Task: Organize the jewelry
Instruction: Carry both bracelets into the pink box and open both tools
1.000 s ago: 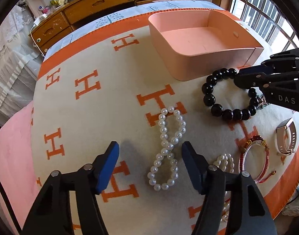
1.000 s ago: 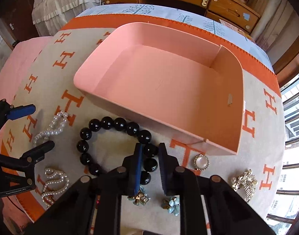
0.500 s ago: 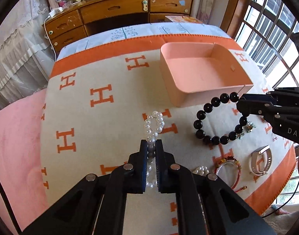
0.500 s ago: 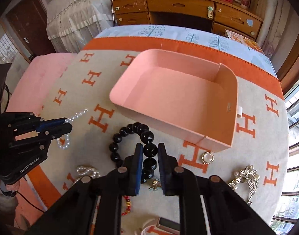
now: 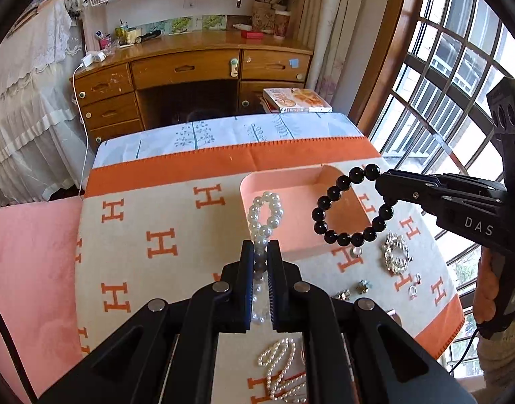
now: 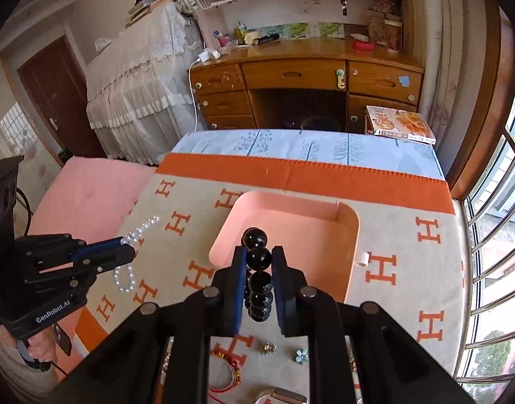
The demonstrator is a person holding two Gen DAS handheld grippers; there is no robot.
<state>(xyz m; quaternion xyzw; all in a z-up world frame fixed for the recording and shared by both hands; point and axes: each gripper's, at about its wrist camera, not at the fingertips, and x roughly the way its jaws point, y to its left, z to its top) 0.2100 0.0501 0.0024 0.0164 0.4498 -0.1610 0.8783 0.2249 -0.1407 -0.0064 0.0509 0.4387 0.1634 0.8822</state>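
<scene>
Both bracelets lifted, pink tray ahead.
My left gripper point(image 5: 260, 258) clamps the pearl bracelet point(image 5: 265, 215), right gripper point(image 6: 259, 258) the black bead bracelet point(image 6: 258, 271); I'd carry both over the pink tray point(image 6: 353, 235) before releasing.

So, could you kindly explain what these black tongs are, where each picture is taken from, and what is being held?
They are hand-held grippers, one in each of a person's hands, each with a camera looking along its fingers. The left gripper is shut on a pearl bracelet; the right gripper is shut on a black bead bracelet. Both bracelets hang lifted above a blanket patterned with orange H letters. On it sit an empty pink tray, a silver brooch, a pearl strand and a red cord bracelet.
</scene>
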